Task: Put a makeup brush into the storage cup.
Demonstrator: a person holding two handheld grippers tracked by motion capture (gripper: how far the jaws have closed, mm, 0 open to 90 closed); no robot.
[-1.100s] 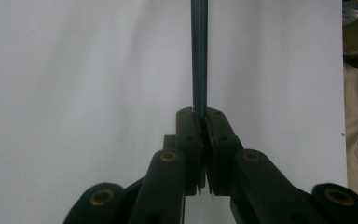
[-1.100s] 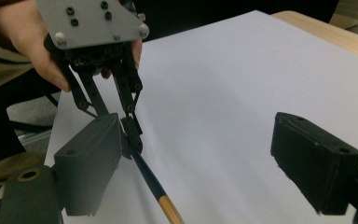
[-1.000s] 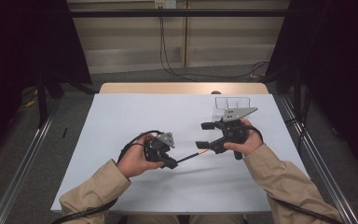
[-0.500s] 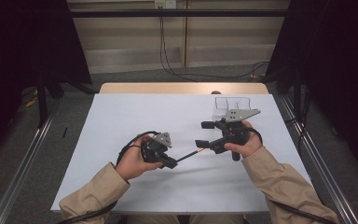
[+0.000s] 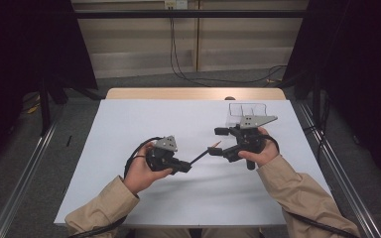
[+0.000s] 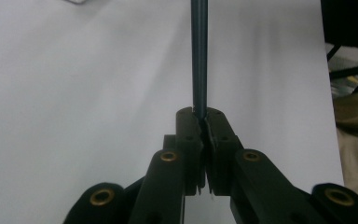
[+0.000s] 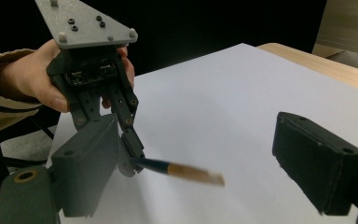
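Left tongs, held in the person's left hand, are clamped tight on one end of a dark pencil. In the left gripper view the two black jaws meet around the shaft, which runs straight out ahead of them. Seen from above, the pencil's long axis slants up and away from the left tongs toward the right tongs, with its pale sharpened tip at the far end, raised off the white table.

The right tongs, in the right hand, stand wide open. In the right gripper view, the pencil's wooden tip sits between the two spread jaws, nearer the left-hand one, touching neither that I can tell. The left tongs face it from beyond the pencil.

So the pencil's free end lies just in front of the right tongs, pointing into their gap; a handover looks likely, needing the right jaws to close across the shaft. A clear plastic box stands on the table beyond the right tongs, well apart from the pencil.
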